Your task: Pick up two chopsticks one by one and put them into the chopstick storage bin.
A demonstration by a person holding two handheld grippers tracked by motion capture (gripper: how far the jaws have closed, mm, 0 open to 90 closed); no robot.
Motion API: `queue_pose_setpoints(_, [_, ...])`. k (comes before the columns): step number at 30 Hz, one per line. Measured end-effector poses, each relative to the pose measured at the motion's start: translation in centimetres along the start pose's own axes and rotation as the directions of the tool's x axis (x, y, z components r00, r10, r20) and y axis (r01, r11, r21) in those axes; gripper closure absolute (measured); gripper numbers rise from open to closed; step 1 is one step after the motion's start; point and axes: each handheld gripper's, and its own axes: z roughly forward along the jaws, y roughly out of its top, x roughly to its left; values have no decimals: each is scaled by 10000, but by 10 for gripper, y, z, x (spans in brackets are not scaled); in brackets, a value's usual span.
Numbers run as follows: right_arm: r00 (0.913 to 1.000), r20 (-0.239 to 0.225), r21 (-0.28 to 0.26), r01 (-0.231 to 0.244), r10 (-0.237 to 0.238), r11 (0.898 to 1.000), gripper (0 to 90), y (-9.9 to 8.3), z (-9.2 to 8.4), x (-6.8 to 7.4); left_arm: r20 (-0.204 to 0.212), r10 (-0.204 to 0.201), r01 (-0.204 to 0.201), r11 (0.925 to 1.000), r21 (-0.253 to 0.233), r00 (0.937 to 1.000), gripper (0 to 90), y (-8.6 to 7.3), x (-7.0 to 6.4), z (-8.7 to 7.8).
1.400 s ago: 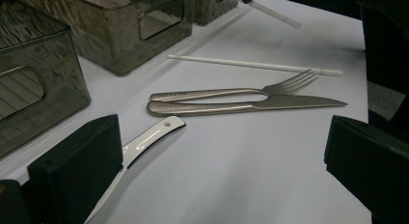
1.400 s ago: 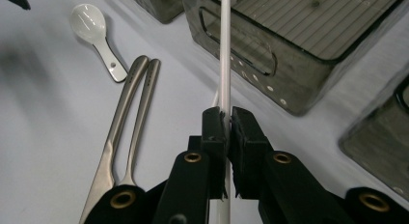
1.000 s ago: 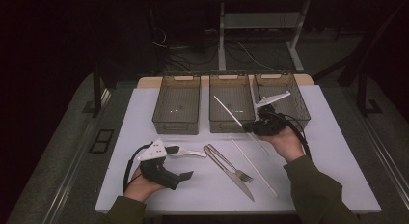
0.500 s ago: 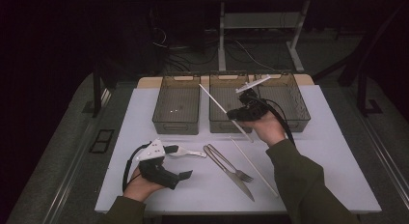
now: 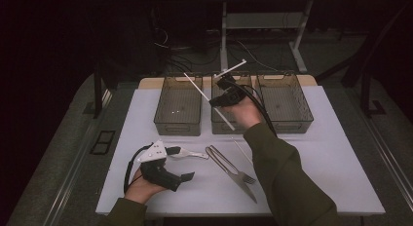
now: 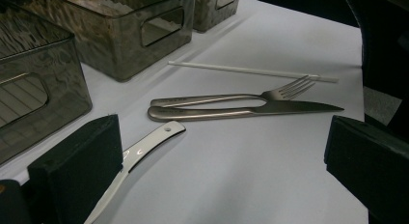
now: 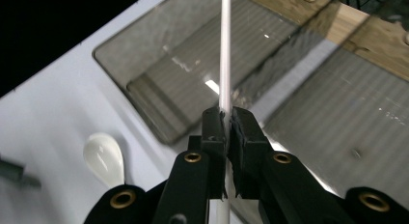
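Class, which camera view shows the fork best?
The left gripper view: the fork lies close, tines and handle clear, beside a knife. In the high view, the fork is small and partly behind the right sleeve.

Three smoky bins (image 5: pixel 178 111) in a row, fork (image 5: pixel 230 167) beside knife (image 5: pixel 243 182), white spoon (image 5: pixel 191 154)

Olive-green sleeves (image 5: pixel 287 177) are worn on both forearms. Each tool is black with blocky black jaws; brass-coloured screws (image 7: pixel 193 157) are seen on the right tool (image 7: pixel 226 122). The left tool (image 5: pixel 168 170) is topped by a grey three-cornered plate (image 5: pixel 152 151) and trailed by a black cable (image 5: pixel 130 170).
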Motion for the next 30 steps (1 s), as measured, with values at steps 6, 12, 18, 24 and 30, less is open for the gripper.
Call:
queue_pose_setpoints(6, [9999, -15, 87, -119, 119, 9999, 847, 24, 23, 7, 72, -19, 19, 10000, -30, 10000, 0, 0, 0, 0])
queue_pose_setpoints(12, [9995, -46, 91, -305, 305, 9995, 847, 43, 45, 14, 147, 52, -52, 10000, -16, 9999, 0, 0, 1, 0])
queue_pose_setpoints(18, [9987, -56, 153, -512, 513, 9986, 847, 55, 66, 17, 197, 9, -9, 10000, -8, 9998, 0, 0, 1, 1])
queue_pose_setpoints(24, [9978, -58, 79, -653, 654, 9978, 847, 66, 79, 21, 222, -34, 36, 10000, -71, 9997, 0, 0, 1, 1])
queue_pose_setpoints(30, [9968, -103, 59, -786, 787, 9969, 847, 71, 95, 25, 251, -49, 51, 10000, -69, 9997, 0, 0, 1, 0])
